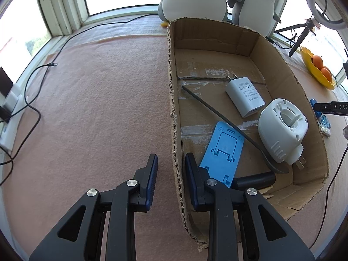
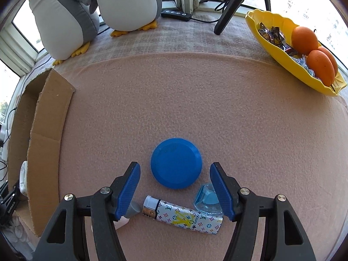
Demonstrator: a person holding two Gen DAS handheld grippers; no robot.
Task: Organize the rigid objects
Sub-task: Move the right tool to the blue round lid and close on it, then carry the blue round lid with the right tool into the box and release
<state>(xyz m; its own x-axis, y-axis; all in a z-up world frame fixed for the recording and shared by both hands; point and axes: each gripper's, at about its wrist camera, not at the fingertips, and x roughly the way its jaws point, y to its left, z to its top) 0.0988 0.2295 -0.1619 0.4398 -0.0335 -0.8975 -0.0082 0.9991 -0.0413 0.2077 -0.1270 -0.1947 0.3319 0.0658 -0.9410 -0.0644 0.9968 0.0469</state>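
In the left wrist view a cardboard box (image 1: 217, 43) holds a white charger (image 1: 245, 96), a white round plug device (image 1: 282, 128), a blue phone stand (image 1: 224, 148) and a black-handled tool (image 1: 221, 117). My left gripper (image 1: 170, 165) is open, its fingers astride the box's left wall. In the right wrist view my right gripper (image 2: 175, 174) is open, just in front of a blue disc (image 2: 176, 166). A patterned lighter (image 2: 182, 216) and a small blue glass bottle (image 2: 208, 200) lie between its fingers.
Two plush penguins (image 2: 97, 6) stand at the back by the window. A yellow dish (image 2: 293, 54) with oranges and sweets sits at the right. The box's side (image 2: 43, 141) is at the left. Cables (image 1: 32, 100) and a tripod (image 2: 230, 4) lie around the pink felt mat (image 1: 97, 108).
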